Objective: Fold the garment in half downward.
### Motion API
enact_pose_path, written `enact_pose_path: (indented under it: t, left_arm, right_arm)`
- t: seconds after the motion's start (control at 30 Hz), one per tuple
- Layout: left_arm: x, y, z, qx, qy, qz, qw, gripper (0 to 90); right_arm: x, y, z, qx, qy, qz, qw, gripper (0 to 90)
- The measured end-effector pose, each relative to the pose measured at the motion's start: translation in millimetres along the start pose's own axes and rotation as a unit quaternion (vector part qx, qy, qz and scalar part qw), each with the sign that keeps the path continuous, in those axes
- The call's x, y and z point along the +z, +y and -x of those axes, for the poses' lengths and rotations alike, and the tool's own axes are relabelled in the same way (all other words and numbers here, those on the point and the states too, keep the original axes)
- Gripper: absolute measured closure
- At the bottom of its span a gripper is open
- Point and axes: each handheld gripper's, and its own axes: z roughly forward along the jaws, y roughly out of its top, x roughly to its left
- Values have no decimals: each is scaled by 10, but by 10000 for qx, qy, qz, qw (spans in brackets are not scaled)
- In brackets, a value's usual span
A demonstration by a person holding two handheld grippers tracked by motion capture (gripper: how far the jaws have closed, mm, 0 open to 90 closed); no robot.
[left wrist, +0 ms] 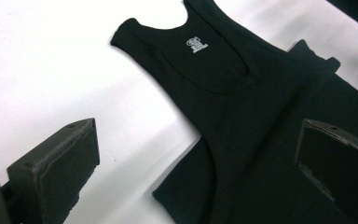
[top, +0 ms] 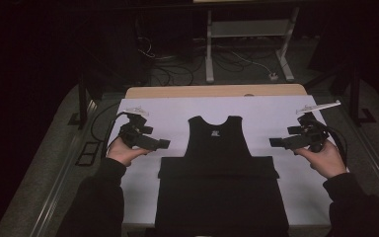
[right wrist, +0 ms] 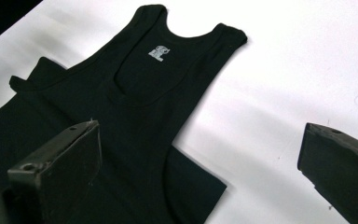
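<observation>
a black tank top (top: 219, 148) lies flat in the middle of the white tabletop (top: 271, 111), neck and straps pointing away from the person, with a folded black band across its lower part. a small white label (left wrist: 196, 45) shows inside the neckline. the left tool (top: 164, 144) hovers just beside the top's left edge, jaws spread wide and holding nothing. the right tool (top: 275, 142) hovers off the right edge, likewise wide open and empty. neither tool touches the cloth.

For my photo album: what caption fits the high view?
Two hand-held grippers, left and right, hover open beside a black tank top.
</observation>
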Motion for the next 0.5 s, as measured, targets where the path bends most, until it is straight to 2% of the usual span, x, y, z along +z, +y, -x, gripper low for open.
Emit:
enact_pose_path:
  t: [0.37,0.5]
  left_arm:
    - [77,112,-71,72,11,-34,10000,0]
    - [99,145,-100,42,12,-27,10000,0]
  right_arm:
    - [114,52,138,75,-12,-12,10000,0]
    - [138,75,173,87,-7,4,10000,0]
